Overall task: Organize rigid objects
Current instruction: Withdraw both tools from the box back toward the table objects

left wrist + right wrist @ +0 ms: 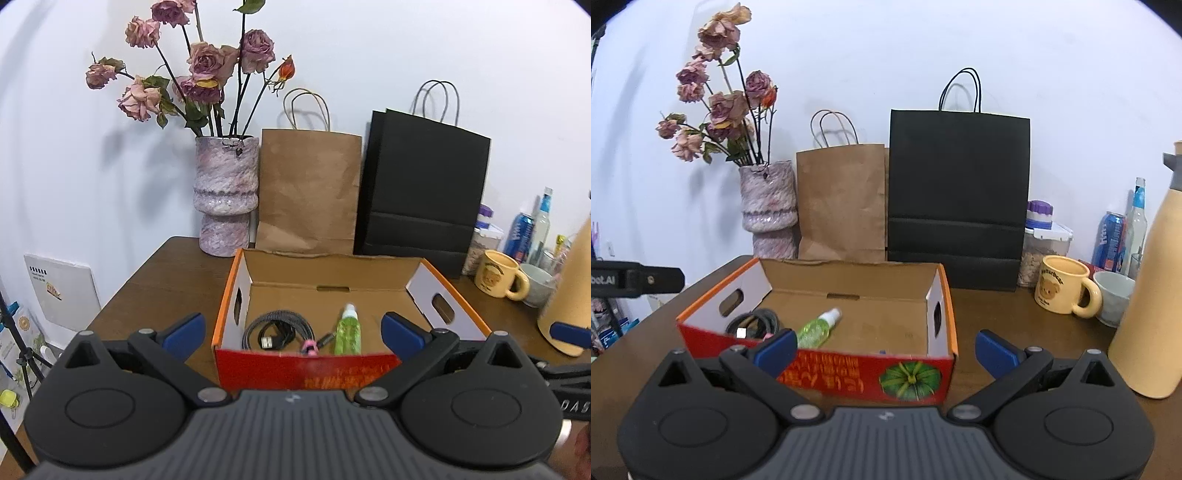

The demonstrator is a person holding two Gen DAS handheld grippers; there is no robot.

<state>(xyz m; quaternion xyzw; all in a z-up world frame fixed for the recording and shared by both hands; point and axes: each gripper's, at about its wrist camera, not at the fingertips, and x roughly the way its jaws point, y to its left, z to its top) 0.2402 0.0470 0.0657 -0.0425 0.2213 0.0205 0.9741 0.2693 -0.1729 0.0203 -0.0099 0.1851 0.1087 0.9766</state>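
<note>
Box: an open cardboard box (436,291) with a red front, orange rim and white side panels with hand-holes stands on the brown table (159,280), near the grippers.
Box contents: a coiled black cable (275,332) lies at the left of the floor; a green spray bottle (348,332) lies just right of it; a small pink piece (309,349) sits between them at the near wall. The right half of the floor is bare cardboard.
Spray bottle axis: it lies flat, white cap toward the far wall; from the right wrist view its long axis runs near-left to far-right.
Behind the box: a mottled pink vase (225,195) of dried roses, a brown paper bag (308,195) and a black paper bag (424,192) stand along the wall.
Right side: a yellow mug (1062,286), a pale cup (1113,297), a tall tan bottle (1148,310), a blue can (1110,240).
Left gripper (293,332): jaws wide apart, empty, facing the box front.
Right gripper (886,349): jaws wide apart, empty, before the box's right front corner.
</note>
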